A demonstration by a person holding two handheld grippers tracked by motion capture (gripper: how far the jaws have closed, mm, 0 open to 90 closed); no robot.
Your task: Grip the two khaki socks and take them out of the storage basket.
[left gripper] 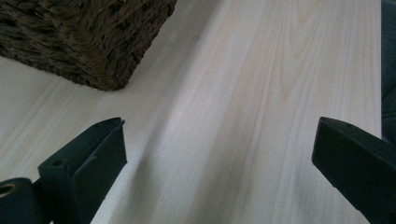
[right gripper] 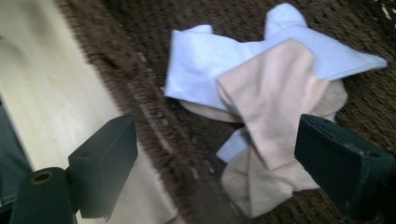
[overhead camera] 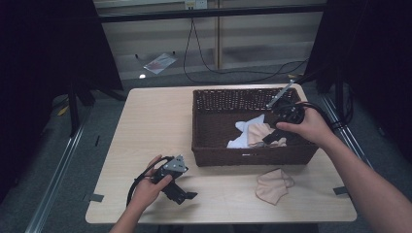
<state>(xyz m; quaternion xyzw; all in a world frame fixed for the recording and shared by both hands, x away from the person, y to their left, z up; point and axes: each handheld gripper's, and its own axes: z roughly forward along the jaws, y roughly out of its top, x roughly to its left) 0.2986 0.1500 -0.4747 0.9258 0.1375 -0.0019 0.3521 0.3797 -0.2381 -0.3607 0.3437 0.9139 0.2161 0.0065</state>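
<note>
Wicker basket [overhead camera: 204,131] holds the white and beige socks [right gripper: 275,93] — your right gripper [overhead camera: 273,137] hovers over them, jaws wide, grasping nothing. Another beige sock [overhead camera: 273,184] lies on the table [overhead camera: 150,121] outside. Your left gripper [overhead camera: 180,194] rests open — its view shows bare wood.
</note>
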